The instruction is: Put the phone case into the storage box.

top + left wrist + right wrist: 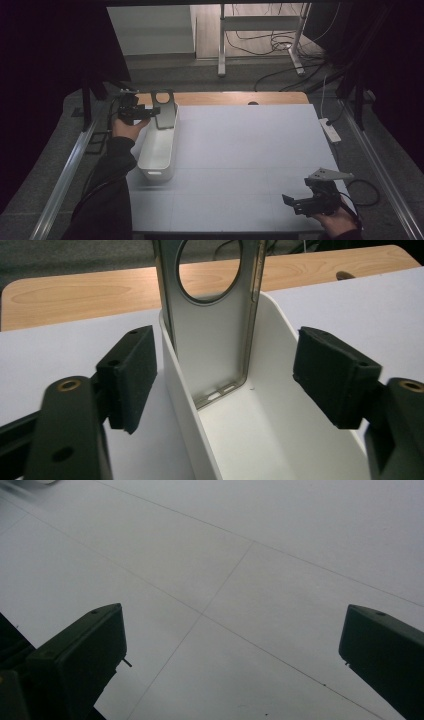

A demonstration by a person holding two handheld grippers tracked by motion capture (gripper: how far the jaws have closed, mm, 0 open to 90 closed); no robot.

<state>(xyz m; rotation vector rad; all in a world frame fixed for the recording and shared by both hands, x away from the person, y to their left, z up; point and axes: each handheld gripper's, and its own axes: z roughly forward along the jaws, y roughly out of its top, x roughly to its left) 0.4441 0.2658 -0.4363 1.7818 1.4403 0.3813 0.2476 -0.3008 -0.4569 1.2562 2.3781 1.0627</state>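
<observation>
A grey phone case (164, 111) with a round camera hole stands upright in the far end of a long white bin (159, 150) at the table's left. In the left gripper view the case (210, 335) leans on the bin's wall (182, 390), its lower edge on the bin floor. My left gripper (151, 111) is open, and its pads (131, 372) stand clear on either side of the case without touching it (225, 377). Near the table's front right corner my right gripper (292, 203) is open over the bare white top, nothing between its jaws (232, 645).
The white tabletop (240, 150) ends in a wooden strip (225, 98) along the back. A white power strip (330, 130) lies off the right edge beside a metal rail. Cables and a stand's legs lie on the floor beyond.
</observation>
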